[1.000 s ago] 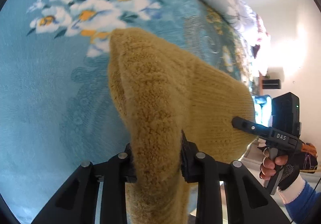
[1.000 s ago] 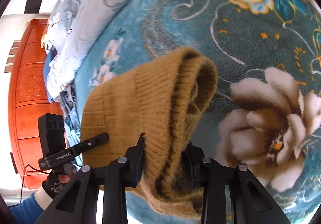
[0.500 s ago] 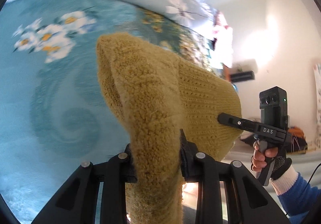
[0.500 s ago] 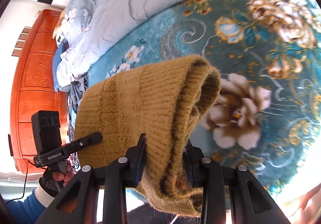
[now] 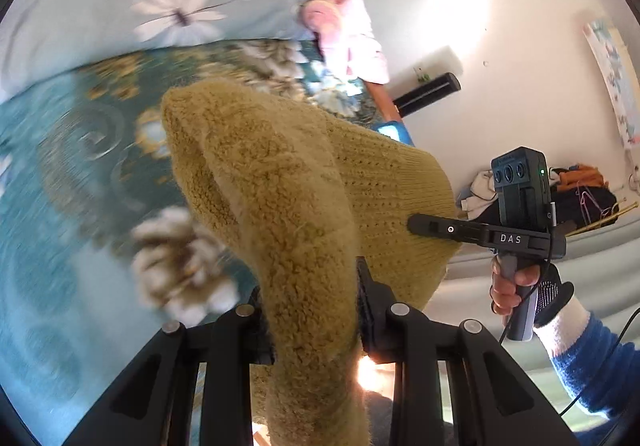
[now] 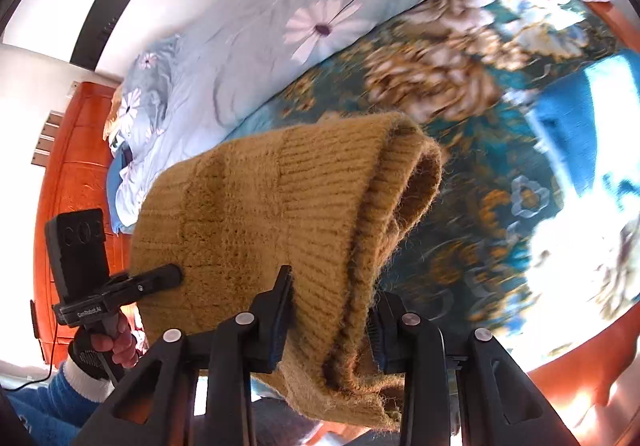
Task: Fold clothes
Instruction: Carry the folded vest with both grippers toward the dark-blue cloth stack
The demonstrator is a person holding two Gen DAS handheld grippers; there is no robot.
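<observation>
A folded mustard-yellow knitted sweater (image 5: 280, 182) hangs in the air between both grippers, above the teal floral blanket (image 5: 60, 206) on the bed. My left gripper (image 5: 314, 310) is shut on one end of the sweater. My right gripper (image 6: 330, 310) is shut on the other end (image 6: 260, 198). In the left wrist view the right gripper (image 5: 416, 224) shows at the right, its tip against the knit. In the right wrist view the left gripper (image 6: 176, 274) shows at the lower left, also on the sweater.
A pale blue daisy-print duvet (image 6: 280, 6) lies along the far side of the bed, with a pink garment (image 5: 348, 34) at its end. A red wooden headboard (image 6: 68, 174) is at left. A pile of clothes (image 5: 576, 190) lies by the white wall.
Both grippers have lifted the sweater up and away from the blanket, swinging toward the foot of the bed. The grips have not changed.
</observation>
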